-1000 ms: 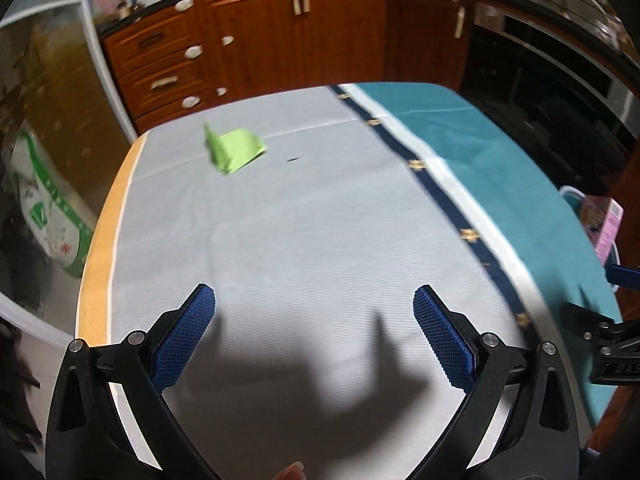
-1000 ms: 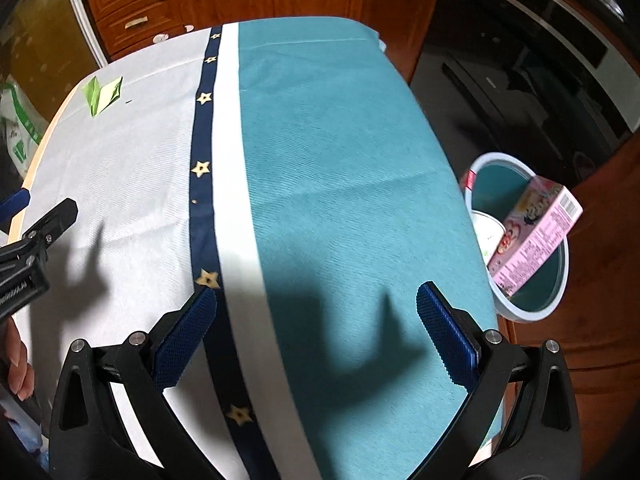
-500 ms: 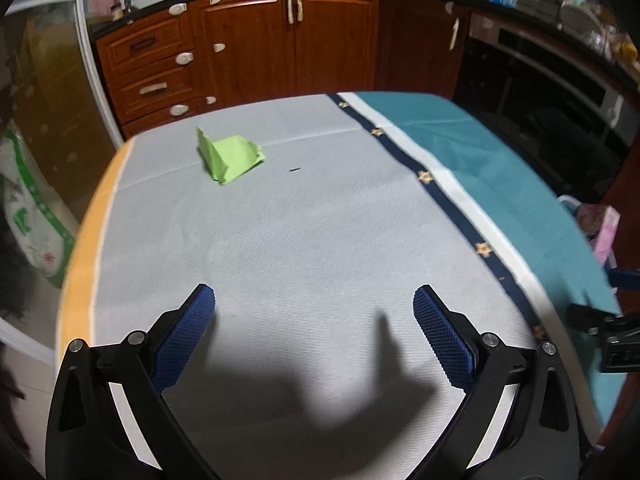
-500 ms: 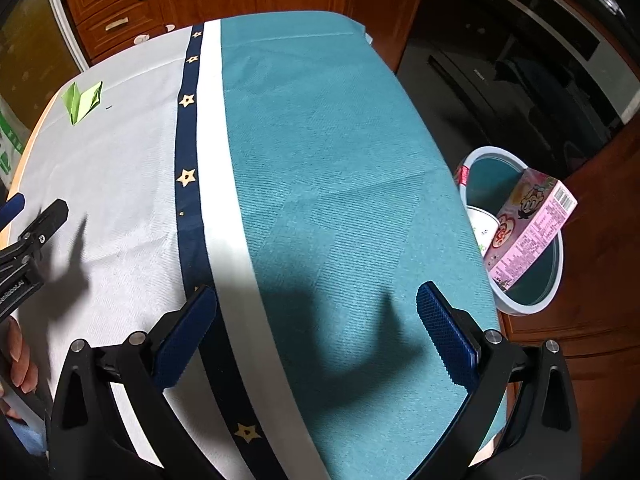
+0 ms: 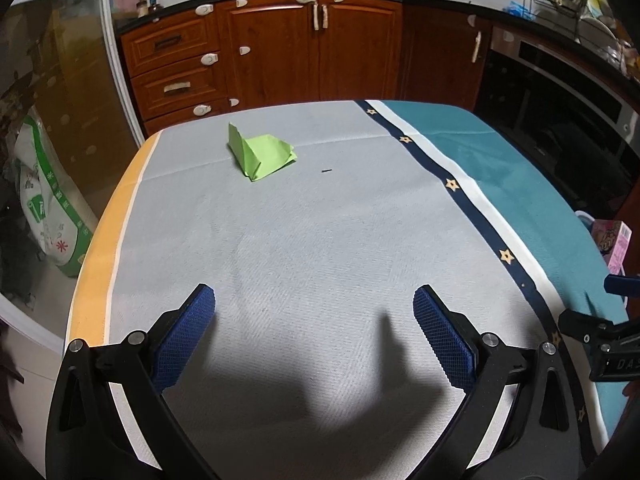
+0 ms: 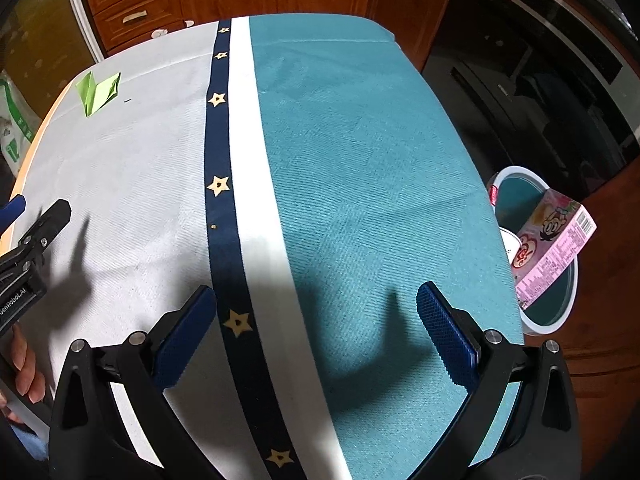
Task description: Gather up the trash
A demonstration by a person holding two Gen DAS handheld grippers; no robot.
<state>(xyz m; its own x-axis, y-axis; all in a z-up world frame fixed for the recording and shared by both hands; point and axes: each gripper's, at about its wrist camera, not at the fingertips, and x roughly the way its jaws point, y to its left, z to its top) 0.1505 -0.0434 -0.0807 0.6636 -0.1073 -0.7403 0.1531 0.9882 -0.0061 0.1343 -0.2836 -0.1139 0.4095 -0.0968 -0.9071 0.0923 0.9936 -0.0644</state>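
A crumpled green paper [image 5: 260,154] lies on the grey part of the tablecloth near the far left edge; it also shows in the right wrist view [image 6: 97,91]. My left gripper [image 5: 314,330] is open and empty, low over the near part of the table, well short of the paper. My right gripper [image 6: 316,330] is open and empty over the blue star stripe and teal cloth. A white-rimmed teal trash bin [image 6: 560,312] stands on the floor right of the table, with a pink carton [image 6: 550,246] sticking out of it.
The table [image 5: 304,240] has a grey, star-striped and teal cloth with an orange left edge [image 5: 96,264]. Brown kitchen cabinets [image 5: 280,52] stand behind it. A white and green sack [image 5: 48,216] leans on the floor at left. A small dark speck [image 5: 327,169] lies near the paper.
My left gripper has tilted up and moved forward, so the green paper sits nearer the view's middle. My right gripper has shifted slightly; the bin stays at right. Both stay open.
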